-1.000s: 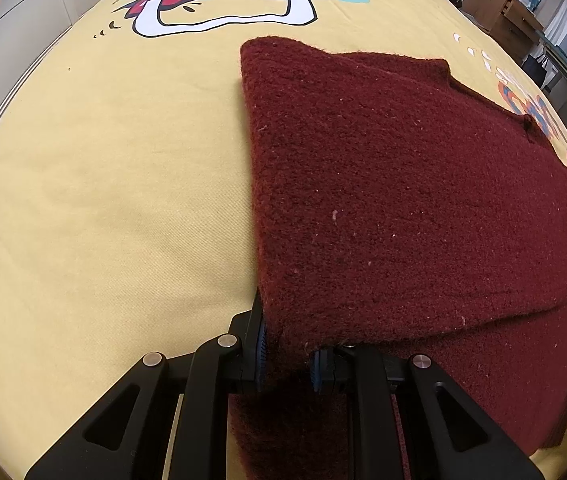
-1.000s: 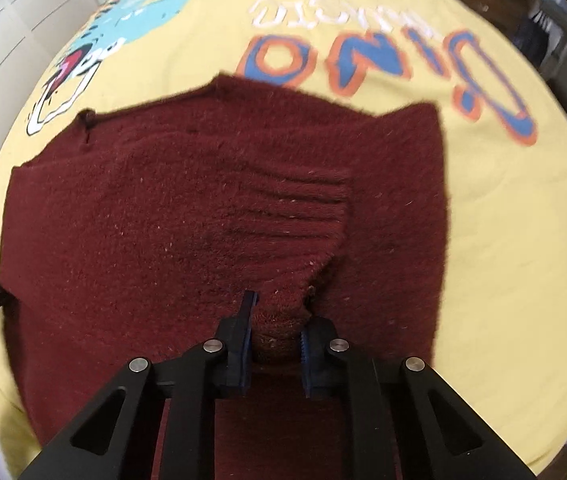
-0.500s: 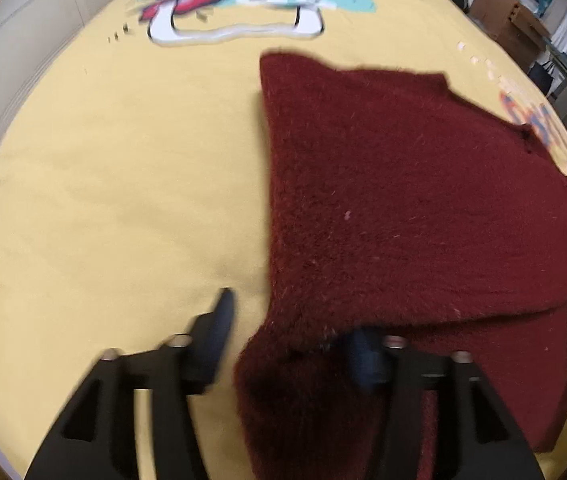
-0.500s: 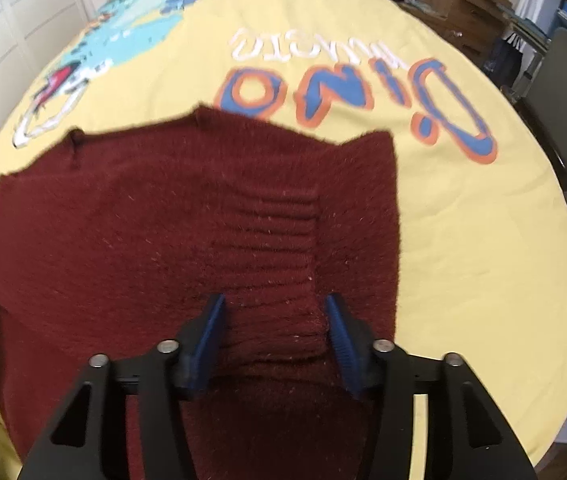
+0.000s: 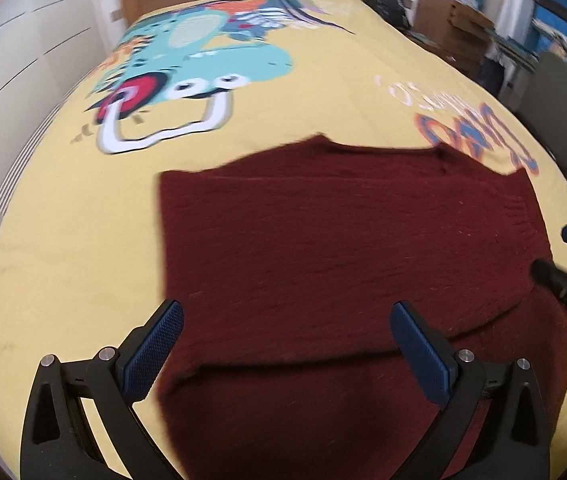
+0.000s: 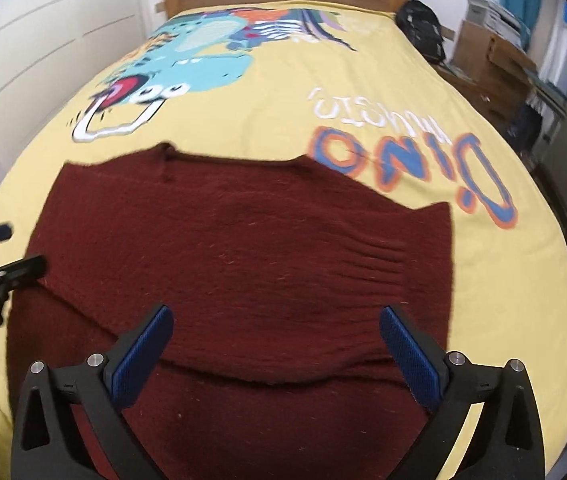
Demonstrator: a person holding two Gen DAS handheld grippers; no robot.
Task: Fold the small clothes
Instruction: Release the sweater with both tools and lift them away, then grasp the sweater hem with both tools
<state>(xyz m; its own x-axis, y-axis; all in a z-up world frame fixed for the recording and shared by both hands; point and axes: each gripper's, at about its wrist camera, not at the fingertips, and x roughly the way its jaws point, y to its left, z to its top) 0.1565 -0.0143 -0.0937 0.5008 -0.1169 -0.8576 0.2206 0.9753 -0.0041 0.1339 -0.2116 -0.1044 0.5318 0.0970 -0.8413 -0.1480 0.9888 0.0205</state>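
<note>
With both sets of fingers, left (image 5: 286,354) and right (image 6: 275,354), opening wide and empty above the maroon sweater (image 5: 343,248) mid-frame on the bed (image 5: 67,216), its loose folded flap could spring back.

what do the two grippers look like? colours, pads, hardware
Both match. Left hand-held gripper: matte black skeletal frame with triangular cut-outs, silver round-head screws at the joints, two fingers tipped with blue textured pads. Right hand-held gripper: the same build. No cables, markings or sleeves show.
</note>
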